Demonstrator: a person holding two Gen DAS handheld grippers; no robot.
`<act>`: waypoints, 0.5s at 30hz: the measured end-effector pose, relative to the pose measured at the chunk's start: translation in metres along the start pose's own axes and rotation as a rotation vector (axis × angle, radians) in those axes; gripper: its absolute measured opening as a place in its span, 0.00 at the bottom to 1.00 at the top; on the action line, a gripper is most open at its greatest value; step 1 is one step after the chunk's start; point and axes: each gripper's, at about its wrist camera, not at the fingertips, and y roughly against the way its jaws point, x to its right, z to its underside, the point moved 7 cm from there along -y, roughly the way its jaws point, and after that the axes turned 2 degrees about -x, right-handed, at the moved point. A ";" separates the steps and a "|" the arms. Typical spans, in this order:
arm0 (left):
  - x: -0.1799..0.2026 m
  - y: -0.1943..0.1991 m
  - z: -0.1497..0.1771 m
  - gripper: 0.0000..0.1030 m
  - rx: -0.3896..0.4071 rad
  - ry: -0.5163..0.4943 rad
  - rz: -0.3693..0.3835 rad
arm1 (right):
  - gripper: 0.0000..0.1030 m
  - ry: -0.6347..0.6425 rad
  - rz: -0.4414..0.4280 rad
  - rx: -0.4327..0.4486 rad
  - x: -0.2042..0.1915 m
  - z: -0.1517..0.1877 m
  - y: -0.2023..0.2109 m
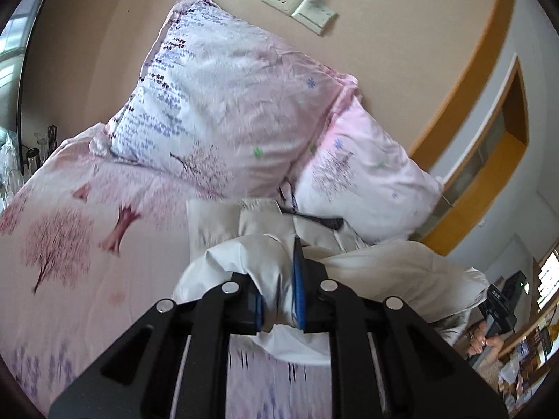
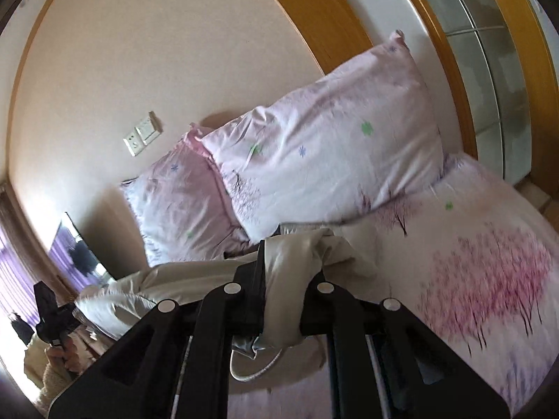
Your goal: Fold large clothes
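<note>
A cream-white padded garment (image 1: 384,272) hangs lifted above the pink bed, stretched between both grippers. My left gripper (image 1: 279,300) is shut on a bunched fold of it, the blue pads (image 1: 298,296) pinching the cloth. In the right wrist view the same garment (image 2: 174,279) runs off to the left, and my right gripper (image 2: 279,300) is shut on another bunched part, with a white cord loop hanging below. The other gripper and a hand (image 1: 489,338) show at the far right of the left wrist view, and at the lower left (image 2: 52,317) of the right wrist view.
Two pink floral pillows (image 1: 227,104) (image 2: 332,146) lean on the beige wall at the head of the bed (image 1: 70,244). A wall socket (image 1: 297,3) sits above them. Wooden door frame (image 2: 454,70) to the right; a television (image 2: 77,248) stands at the left.
</note>
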 end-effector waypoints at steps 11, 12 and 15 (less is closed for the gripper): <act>-0.028 -0.108 -0.069 0.14 -0.021 0.106 -0.074 | 0.11 0.009 0.155 -0.035 0.013 -0.053 -0.113; -0.033 -0.118 -0.070 0.14 -0.030 0.114 -0.085 | 0.11 0.004 0.172 -0.051 0.018 -0.052 -0.123; -0.042 -0.143 -0.070 0.14 -0.060 0.122 -0.116 | 0.11 -0.024 0.233 -0.115 0.034 -0.048 -0.153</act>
